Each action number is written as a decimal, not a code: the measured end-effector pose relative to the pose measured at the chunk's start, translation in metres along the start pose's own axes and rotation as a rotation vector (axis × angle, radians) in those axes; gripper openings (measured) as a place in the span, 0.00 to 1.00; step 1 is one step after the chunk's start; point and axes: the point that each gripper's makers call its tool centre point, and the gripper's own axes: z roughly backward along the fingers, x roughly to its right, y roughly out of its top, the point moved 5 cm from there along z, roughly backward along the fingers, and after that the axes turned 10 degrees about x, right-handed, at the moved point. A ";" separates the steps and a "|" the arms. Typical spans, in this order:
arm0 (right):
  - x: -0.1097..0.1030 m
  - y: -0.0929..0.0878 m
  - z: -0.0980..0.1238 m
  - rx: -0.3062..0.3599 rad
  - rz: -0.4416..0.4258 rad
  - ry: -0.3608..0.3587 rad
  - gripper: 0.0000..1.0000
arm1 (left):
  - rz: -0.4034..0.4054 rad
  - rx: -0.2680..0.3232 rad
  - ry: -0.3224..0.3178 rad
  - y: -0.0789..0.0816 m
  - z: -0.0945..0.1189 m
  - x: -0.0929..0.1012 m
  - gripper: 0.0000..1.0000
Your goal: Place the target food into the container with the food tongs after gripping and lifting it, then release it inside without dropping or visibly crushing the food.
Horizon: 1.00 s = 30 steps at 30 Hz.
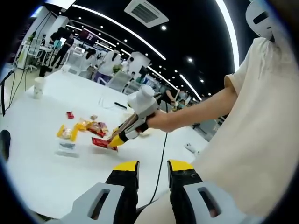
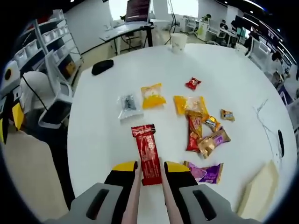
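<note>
My right gripper (image 2: 150, 166) is shut on a pair of pale food tongs (image 2: 134, 196). The tongs pinch the near end of a long red snack packet (image 2: 146, 151), which points away over the white table (image 2: 98, 140). In the left gripper view a person's hand holds that right gripper (image 1: 119, 138), and the red packet (image 1: 103, 143) is at its tip, low over the table; I cannot tell if it is touching. A pale beige flat container (image 2: 258, 192) lies at the near right edge. My left gripper (image 1: 153, 165) hangs open off the table's edge, holding nothing.
Several loose packets lie beyond the red one: a yellow packet (image 2: 153, 96), a clear packet (image 2: 127, 105), a purple packet (image 2: 205, 172) and a heap of wrapped sweets (image 2: 201, 126). A paper cup (image 2: 178, 43) and a black object (image 2: 102, 66) sit at the far side.
</note>
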 end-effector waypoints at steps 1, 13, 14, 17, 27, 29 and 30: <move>0.002 0.000 0.003 0.006 -0.008 -0.007 0.21 | -0.003 -0.002 -0.004 0.000 -0.002 0.001 0.22; 0.030 0.003 0.044 0.113 -0.099 -0.090 0.21 | -0.025 -0.042 -0.055 -0.002 -0.012 0.012 0.22; 0.034 0.004 0.051 0.126 -0.102 -0.101 0.21 | -0.025 -0.042 -0.056 -0.002 -0.012 0.012 0.22; 0.041 0.005 0.062 0.150 -0.113 -0.128 0.21 | -0.031 -0.051 -0.070 -0.003 -0.015 0.016 0.22; 0.059 0.002 0.097 0.192 -0.124 -0.196 0.21 | -0.067 -0.070 -0.091 -0.001 -0.020 0.020 0.19; 0.064 0.001 0.104 0.199 -0.127 -0.213 0.21 | -0.073 -0.073 -0.097 0.001 -0.022 0.020 0.19; 0.067 0.000 0.107 0.201 -0.129 -0.219 0.21 | -0.077 -0.075 -0.098 0.002 -0.023 0.020 0.19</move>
